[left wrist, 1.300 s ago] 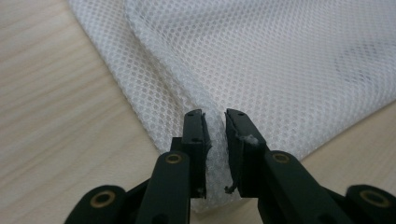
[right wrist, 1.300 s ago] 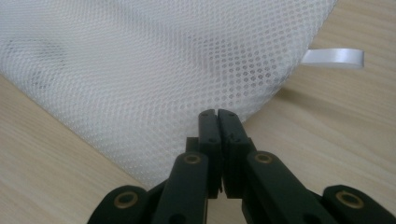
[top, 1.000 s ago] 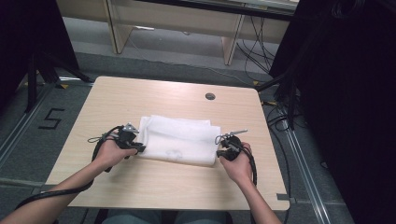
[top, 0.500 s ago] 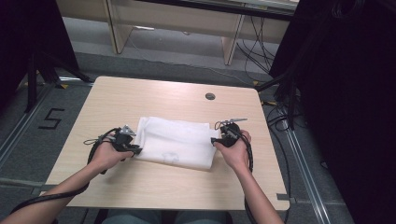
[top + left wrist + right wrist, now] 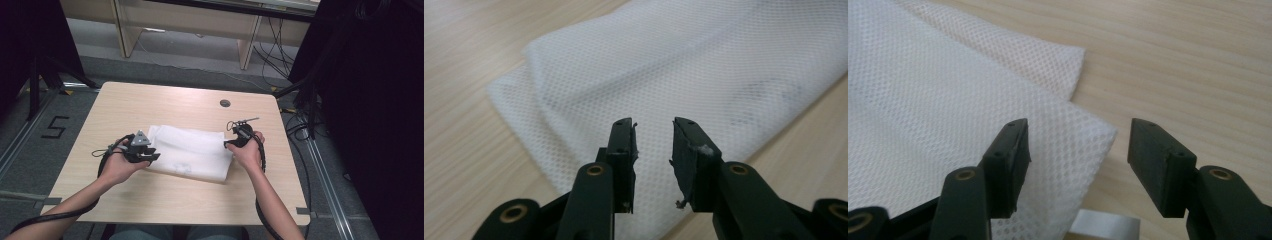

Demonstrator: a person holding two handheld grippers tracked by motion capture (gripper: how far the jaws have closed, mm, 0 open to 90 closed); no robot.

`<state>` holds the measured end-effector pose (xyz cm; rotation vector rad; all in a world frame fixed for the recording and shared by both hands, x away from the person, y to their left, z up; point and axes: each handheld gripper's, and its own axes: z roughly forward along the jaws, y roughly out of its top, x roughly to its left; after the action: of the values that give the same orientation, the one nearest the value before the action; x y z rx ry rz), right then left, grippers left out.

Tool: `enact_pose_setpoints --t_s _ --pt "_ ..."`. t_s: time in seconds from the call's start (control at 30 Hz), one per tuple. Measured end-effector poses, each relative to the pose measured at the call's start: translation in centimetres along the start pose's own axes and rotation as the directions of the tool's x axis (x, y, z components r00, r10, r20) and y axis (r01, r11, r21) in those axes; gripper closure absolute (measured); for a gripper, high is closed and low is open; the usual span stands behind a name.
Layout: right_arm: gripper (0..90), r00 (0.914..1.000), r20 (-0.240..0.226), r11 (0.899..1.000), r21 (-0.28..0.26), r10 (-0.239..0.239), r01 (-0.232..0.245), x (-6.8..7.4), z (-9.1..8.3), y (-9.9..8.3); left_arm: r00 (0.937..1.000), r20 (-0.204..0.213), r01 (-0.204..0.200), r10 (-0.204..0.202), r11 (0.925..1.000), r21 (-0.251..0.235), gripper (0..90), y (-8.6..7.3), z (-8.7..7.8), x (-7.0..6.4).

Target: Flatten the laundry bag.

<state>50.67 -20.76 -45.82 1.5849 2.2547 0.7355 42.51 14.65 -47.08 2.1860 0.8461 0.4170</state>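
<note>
A folded white mesh cloth (image 5: 192,152) lies flat on the wooden table (image 5: 165,102), a little right of the middle. My left gripper (image 5: 150,156) rests at the cloth's left edge. Seen from the left gripper view, its jaws stand slightly apart above the mesh cloth (image 5: 704,70) with nothing between them. My right gripper (image 5: 227,144) is at the cloth's right edge. In the right gripper view its jaws are wide open over a folded corner of the cloth (image 5: 1078,135), not closed on it.
A small dark round hole (image 5: 225,103) sits in the table behind the cloth. Cables trail from both grippers off the front edge. A grey tape strip (image 5: 1103,227) lies on the table under the right gripper. Dark stands and floor cables flank the table.
The right gripper has moved up along the cloth's right edge toward its far corner. The cloth's upper layers have flattened. The left gripper stayed at the left edge.
</note>
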Motion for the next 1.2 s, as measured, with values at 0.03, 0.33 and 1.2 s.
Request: enact_pose_setpoints --t_s 0.03,0.33,1.2 --pt "42.6 1.0000 0.000 1.000 0.000 0.000 0.000 0.0 0.0 0.0 1.0000 0.000 0.000 0.000 1.0000 0.000 69.9 0.0 0.0 0.0" --pt "52.6 0.9994 0.010 0.999 0.037 -0.032 0.032 -0.3 1.6 0.5 0.9931 0.118 -0.011 0.004 0.9985 0.054 68.6 0.3 2.4 -1.4" --pt "88.0 0.9115 -0.267 0.938 -0.236 -0.313 0.253 5.7 -8.6 -1.8 0.9928 0.116 -0.042 0.028 0.9912 0.126 74.2 0.1 4.7 -2.3"
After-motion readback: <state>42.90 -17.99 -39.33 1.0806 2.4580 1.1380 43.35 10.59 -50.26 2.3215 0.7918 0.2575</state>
